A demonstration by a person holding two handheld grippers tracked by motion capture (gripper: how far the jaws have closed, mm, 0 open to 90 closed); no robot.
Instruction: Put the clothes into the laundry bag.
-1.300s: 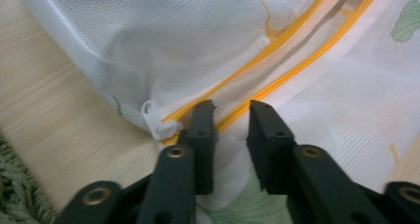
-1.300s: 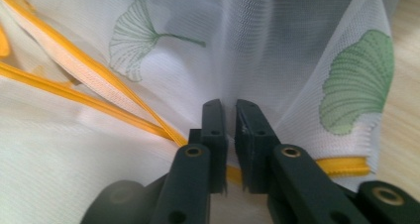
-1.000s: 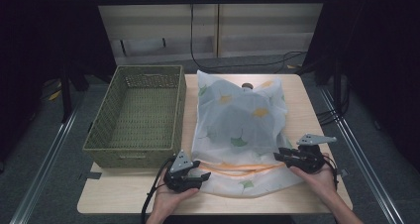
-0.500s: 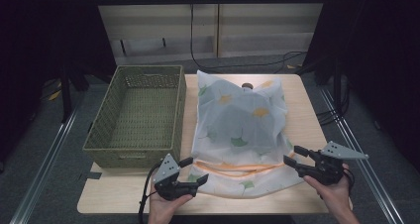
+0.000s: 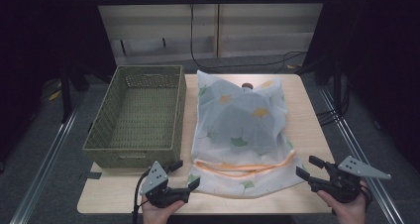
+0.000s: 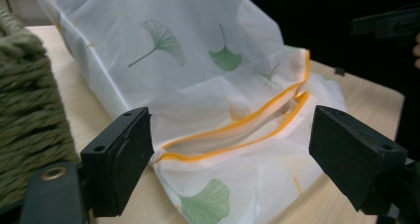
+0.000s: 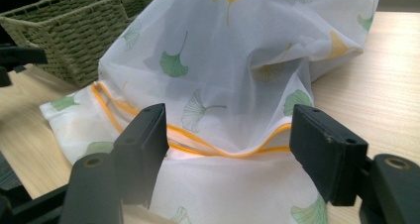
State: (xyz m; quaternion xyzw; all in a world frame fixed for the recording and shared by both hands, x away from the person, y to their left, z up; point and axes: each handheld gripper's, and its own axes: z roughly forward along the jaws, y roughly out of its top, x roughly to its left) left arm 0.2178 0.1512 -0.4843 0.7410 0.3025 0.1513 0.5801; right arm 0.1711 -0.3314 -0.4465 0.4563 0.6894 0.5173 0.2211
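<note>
A white mesh bag (image 5: 240, 130) printed with green and yellow leaves lies on the wooden table (image 5: 307, 110), its orange-trimmed mouth (image 5: 247, 165) toward me. My left gripper (image 5: 185, 174) sits just off the bag's near left corner. Its jaws have just been opening and stand apart with nothing pressed between them. My right gripper (image 5: 307, 166) is off the near right corner, its jaws also just opened wide and free of the cloth. In the left gripper view the bag (image 6: 198, 60) lies ahead of the left gripper (image 6: 237, 154). The right gripper view shows the bag (image 7: 223, 60) beyond the right gripper (image 7: 235, 149).
A green woven basket (image 5: 136, 149) stands on the table to the left of the bag, close to my left gripper, and appears as the basket (image 6: 25, 110) and the basket (image 7: 64, 26) in the gripper views. Something small and dark (image 5: 246, 86) sits at the bag's far edge. Dark floor surrounds the table.
Both grippers have let go of the bag's near edge and opened. The left one drew back toward the near left, the right one out to the right. The bag's mouth now lies flat.
</note>
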